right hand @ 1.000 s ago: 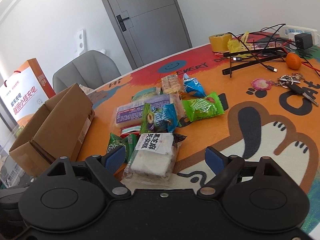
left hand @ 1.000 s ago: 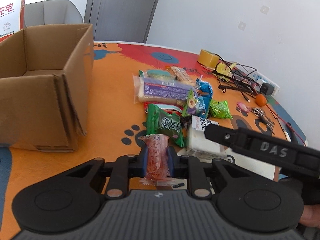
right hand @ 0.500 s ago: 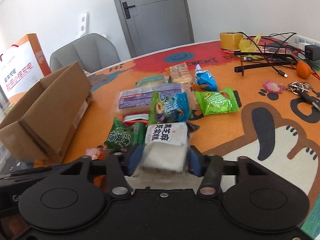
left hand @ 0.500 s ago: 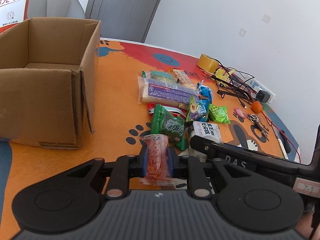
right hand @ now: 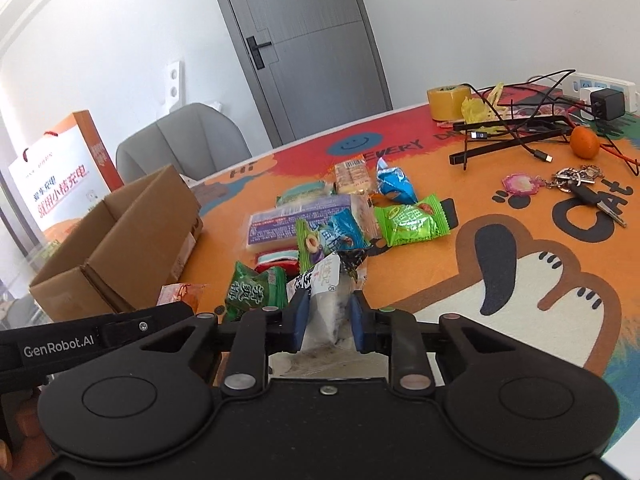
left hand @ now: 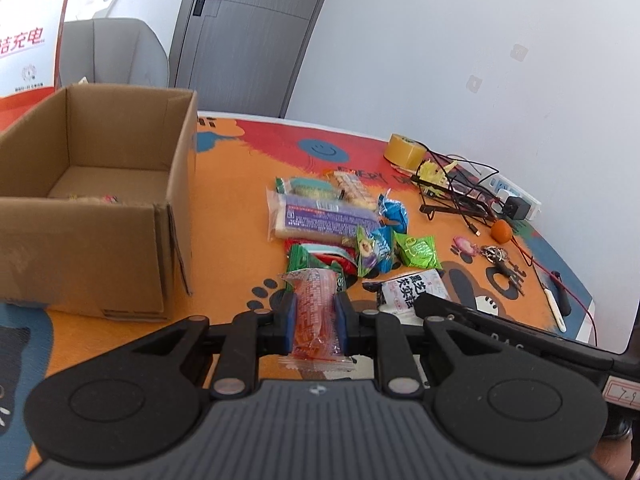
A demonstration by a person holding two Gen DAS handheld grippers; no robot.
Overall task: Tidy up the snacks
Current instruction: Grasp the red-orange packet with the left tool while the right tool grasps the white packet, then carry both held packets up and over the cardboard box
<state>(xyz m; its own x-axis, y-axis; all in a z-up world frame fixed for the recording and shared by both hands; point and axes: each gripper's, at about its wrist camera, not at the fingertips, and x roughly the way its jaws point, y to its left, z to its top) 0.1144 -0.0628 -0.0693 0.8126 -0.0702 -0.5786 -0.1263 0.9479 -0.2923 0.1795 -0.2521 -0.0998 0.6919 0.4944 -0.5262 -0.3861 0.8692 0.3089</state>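
Note:
My left gripper (left hand: 313, 322) is shut on an orange snack packet (left hand: 314, 312) and holds it above the table, right of the open cardboard box (left hand: 92, 200). My right gripper (right hand: 327, 322) is shut on a white cake packet with black print (right hand: 322, 300), lifted off the table; the packet also shows in the left wrist view (left hand: 412, 290). A pile of snacks lies beyond: a long purple packet (left hand: 324, 218), a green packet (right hand: 408, 222), a dark green packet (right hand: 254, 290) and blue packets (right hand: 394, 186). The box holds a few items at its bottom.
At the table's far right lie a tape roll (left hand: 404, 150), tangled cables and a charger (right hand: 604, 104), a small orange (right hand: 584, 142) and keys (right hand: 580, 184). A grey chair (left hand: 116, 52) and an orange paper bag (right hand: 60, 176) stand behind the box.
My right gripper closed on the white cake packet and lifted it. My left gripper rose with the orange packet, so the inside of the box came into view.

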